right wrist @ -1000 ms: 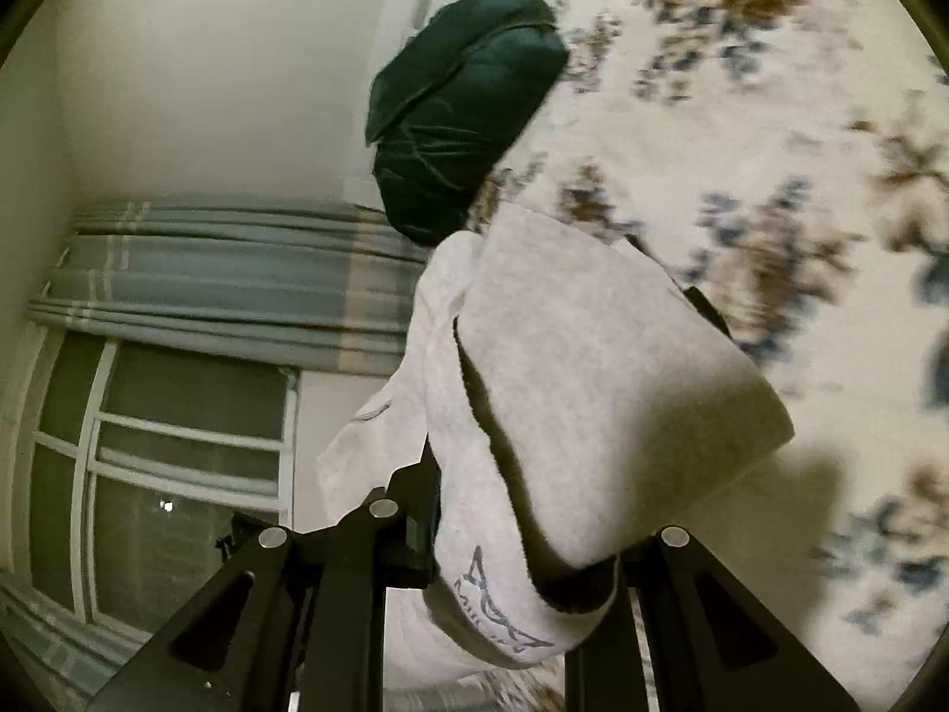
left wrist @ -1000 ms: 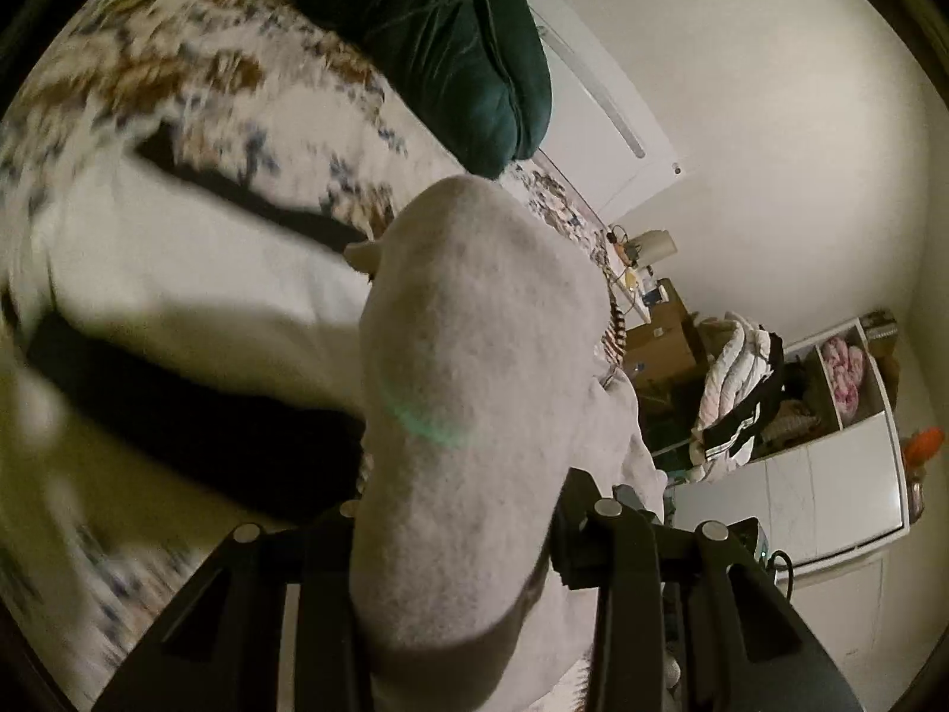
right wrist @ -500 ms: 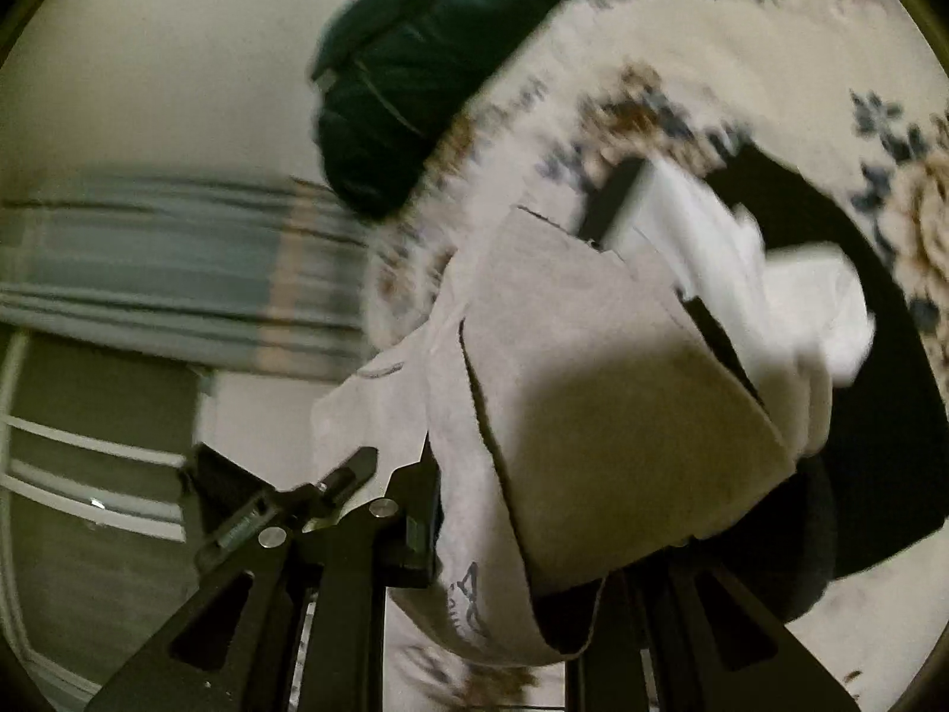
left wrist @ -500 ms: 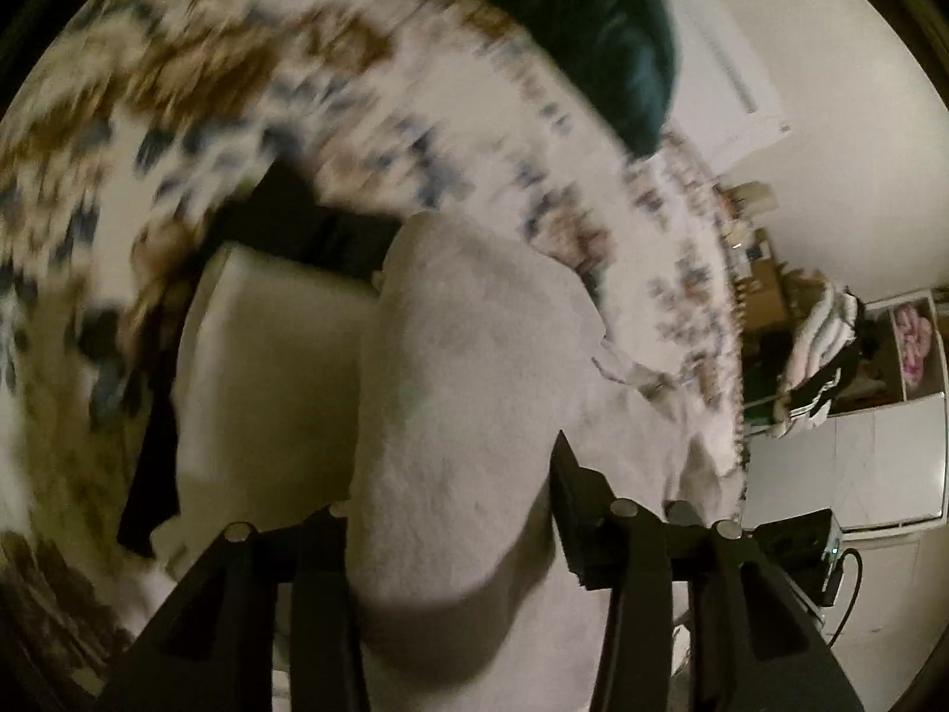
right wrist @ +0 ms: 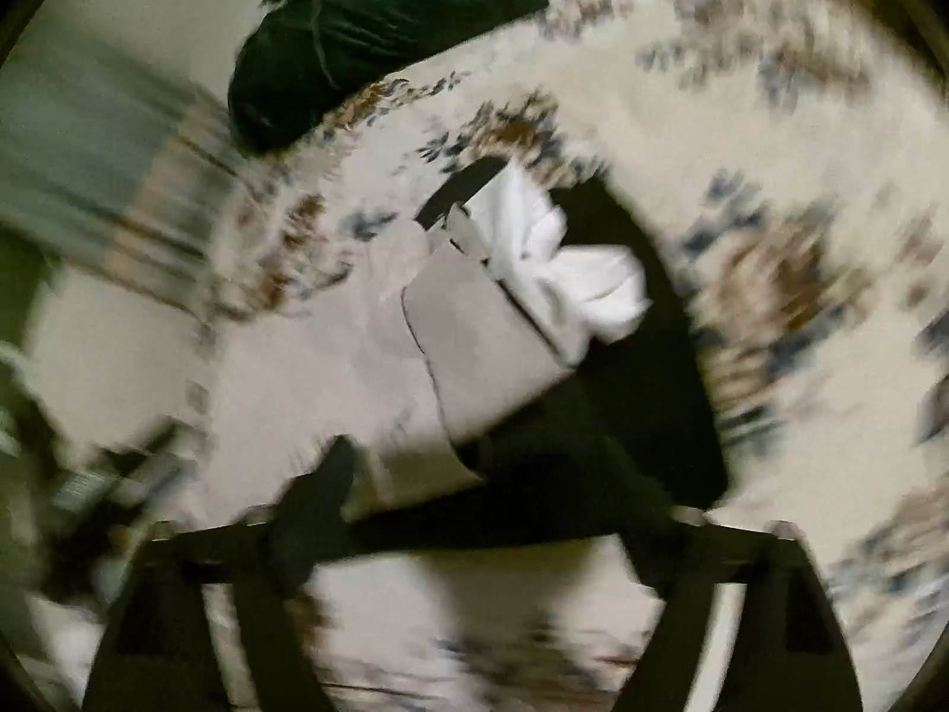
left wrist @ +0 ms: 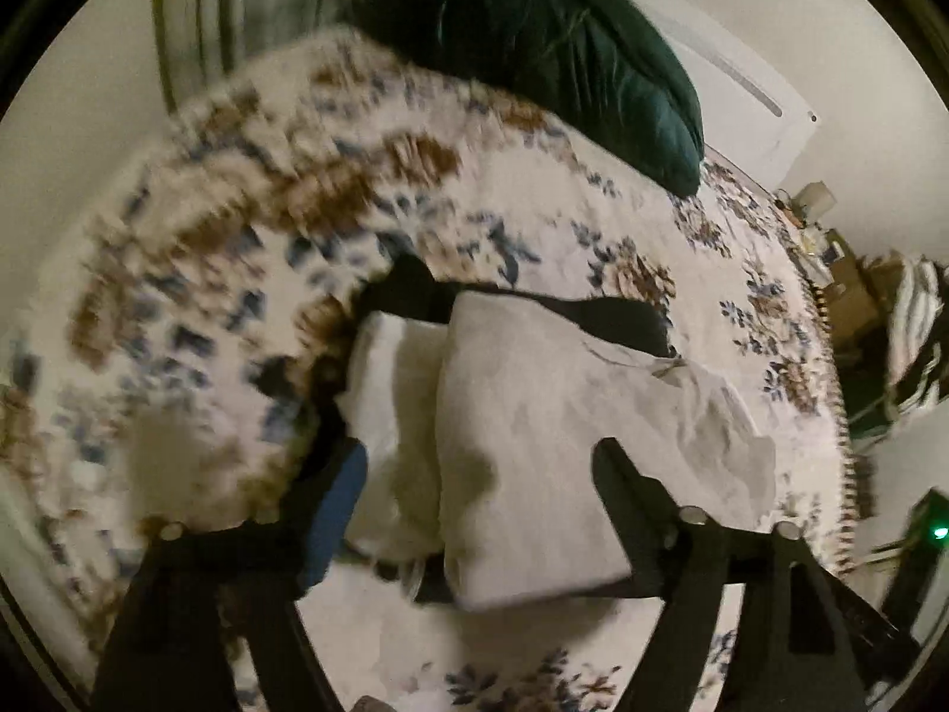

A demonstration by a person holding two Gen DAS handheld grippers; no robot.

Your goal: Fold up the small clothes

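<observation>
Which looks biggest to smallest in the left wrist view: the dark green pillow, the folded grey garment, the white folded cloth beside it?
1. Folded grey garment, though it lies nearest the camera, which inflates it.
2. Dark green pillow, farther away, so its real size is unsure.
3. White folded cloth, clearly smallest and partly covered.

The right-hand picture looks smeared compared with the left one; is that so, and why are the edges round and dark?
Right wrist view: heavy motion blur, worst on the bedspread; only the green cushion stays fairly readable. Left wrist view: sharper on the grey garment, blurred at left. Both: dim, yellowish light and fisheye bending, black corners.
</observation>
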